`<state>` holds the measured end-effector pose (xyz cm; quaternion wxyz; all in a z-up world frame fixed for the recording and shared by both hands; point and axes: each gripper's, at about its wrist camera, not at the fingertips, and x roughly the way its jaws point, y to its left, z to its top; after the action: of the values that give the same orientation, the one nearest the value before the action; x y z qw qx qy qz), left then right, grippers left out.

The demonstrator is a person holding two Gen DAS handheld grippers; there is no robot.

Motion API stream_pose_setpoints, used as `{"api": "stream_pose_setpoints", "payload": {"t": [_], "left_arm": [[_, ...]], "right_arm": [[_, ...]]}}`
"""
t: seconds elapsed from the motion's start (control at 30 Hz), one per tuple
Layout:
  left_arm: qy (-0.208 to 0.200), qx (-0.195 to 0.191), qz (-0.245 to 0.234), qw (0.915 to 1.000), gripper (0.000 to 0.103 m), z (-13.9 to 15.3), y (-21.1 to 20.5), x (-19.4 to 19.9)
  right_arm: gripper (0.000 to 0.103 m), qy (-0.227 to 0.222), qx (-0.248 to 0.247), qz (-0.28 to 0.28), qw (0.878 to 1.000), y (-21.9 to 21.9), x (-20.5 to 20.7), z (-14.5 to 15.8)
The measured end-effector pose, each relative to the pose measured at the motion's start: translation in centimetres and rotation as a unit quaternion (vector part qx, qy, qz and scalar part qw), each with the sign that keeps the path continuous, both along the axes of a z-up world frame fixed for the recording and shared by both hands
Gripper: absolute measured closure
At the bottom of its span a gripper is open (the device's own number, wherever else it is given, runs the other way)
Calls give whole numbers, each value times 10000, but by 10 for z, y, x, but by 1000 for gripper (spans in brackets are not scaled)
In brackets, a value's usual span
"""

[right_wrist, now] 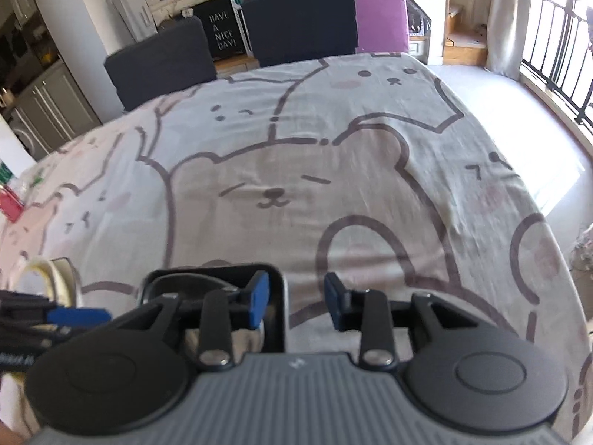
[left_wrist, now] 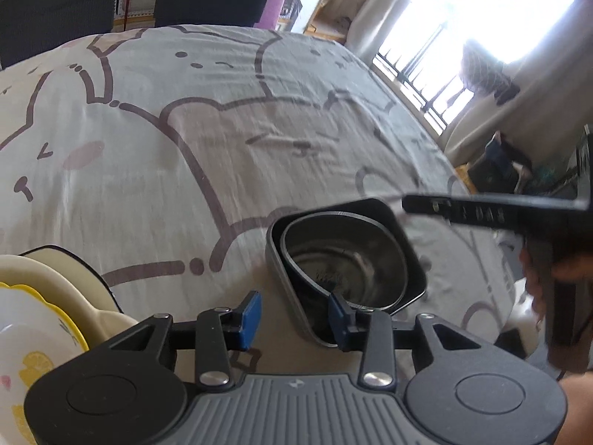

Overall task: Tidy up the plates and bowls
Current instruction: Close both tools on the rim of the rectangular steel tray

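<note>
A dark square bowl with a steel liner (left_wrist: 344, 259) sits on the bear-print tablecloth, just ahead of my left gripper (left_wrist: 294, 317), which is open and empty, its right fingertip over the bowl's near rim. A stack of cream and yellow-rimmed lemon plates (left_wrist: 40, 319) lies at the lower left. In the right wrist view my right gripper (right_wrist: 296, 298) is open and empty; its left finger hangs over the same dark bowl (right_wrist: 274, 278). The cream plates' edge (right_wrist: 48, 274) shows at the left. The right gripper's finger (left_wrist: 481, 211) reaches in from the right in the left wrist view.
The tablecloth (right_wrist: 296, 170) covers a broad table. Two dark chairs (right_wrist: 229, 40) stand at the far edge. A red box (right_wrist: 9, 204) lies at the left edge. A window with railing (left_wrist: 463, 55) is to the right.
</note>
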<state>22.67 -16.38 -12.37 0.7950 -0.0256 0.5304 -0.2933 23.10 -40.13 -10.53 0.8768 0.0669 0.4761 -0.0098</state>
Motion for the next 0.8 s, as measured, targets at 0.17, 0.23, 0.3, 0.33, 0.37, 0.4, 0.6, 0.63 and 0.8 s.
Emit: {"api": "stream_pose_setpoints", "payload": {"t": [0.17,0.23,0.3,0.33,0.37,0.4,0.6,0.63,0.8], "left_arm": [[-8,163,-32,9999,67,-8,-1,3],[-21,167,-45,9998,69,-10,-2,5],[-52,171,-45,9998,70,-11,-3,7],[-65,166,-51,9998,71,-11,-4,8],[-66,157,-52,9998,72,-11,-5,9],[-55,136,-58,9999,75,-12,-5,10],[-56,93,-208,9997,86,-15,-12,10],[-37,79,-197,9998,86,-15,-12,10],[69,-3,-40,10000,85,-18,-10,15]], "right_arm": [[63,158,-222,151,9995,11,18,-11],[63,240,-332,240,9989,17,22,-14],[63,320,-411,318,9981,22,25,-18],[63,360,-427,361,9978,24,26,-19],[65,418,-437,397,9974,26,27,-21],[69,482,-444,425,9969,27,28,-24],[89,704,-603,644,9936,29,22,-31],[89,714,-614,687,9932,29,20,-31],[88,823,-552,881,9912,23,9,-36]]}}
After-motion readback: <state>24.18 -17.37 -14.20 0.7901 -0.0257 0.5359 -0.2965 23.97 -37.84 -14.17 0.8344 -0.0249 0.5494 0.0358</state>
